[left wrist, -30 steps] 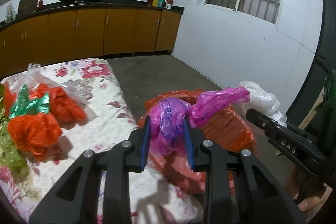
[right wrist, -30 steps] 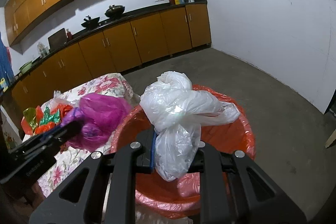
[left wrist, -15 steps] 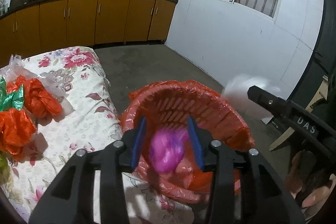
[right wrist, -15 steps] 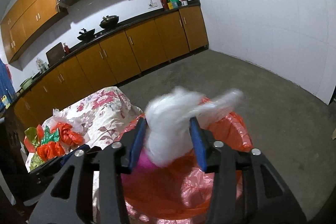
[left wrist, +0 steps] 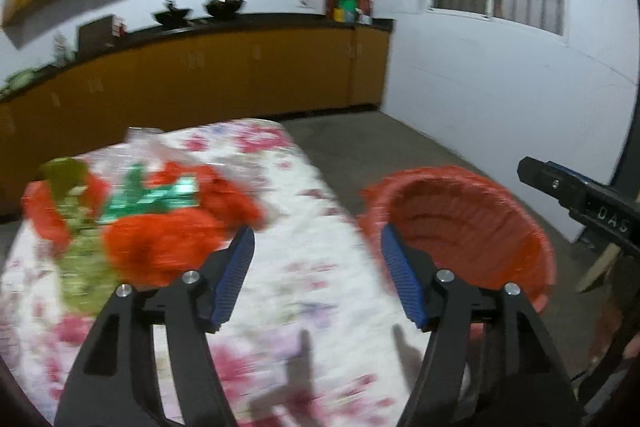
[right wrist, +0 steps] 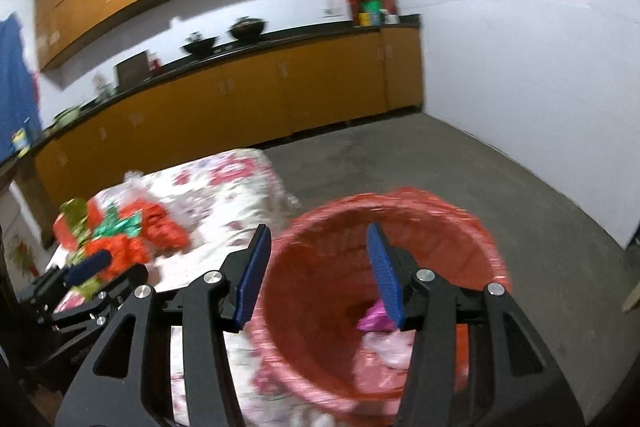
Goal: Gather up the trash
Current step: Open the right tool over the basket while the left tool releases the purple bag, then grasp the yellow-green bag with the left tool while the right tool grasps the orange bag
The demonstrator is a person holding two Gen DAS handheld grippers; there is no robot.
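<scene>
Motion blur smears the trash pile (left wrist: 132, 223) on the floral tablecloth (left wrist: 304, 291); individual pieces cannot be separated. Basket (right wrist: 384, 291) contents are partly hidden behind the right gripper (right wrist: 316, 267) finger; a pink bag (right wrist: 374, 319) and a pale bag (right wrist: 384, 351) show only in part. Countertop items (left wrist: 346, 3) are too blurred to identify.

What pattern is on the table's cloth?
Pink-red flowers on the white tablecloth; clearest in the left wrist view.

Left gripper (left wrist: 316, 267) is standing with blue-padded jaws spread wide, gripping nothing. Right gripper (right wrist: 318, 267) is likewise gaping, holding nothing, its black tip showing at the left view's right edge.
</scene>
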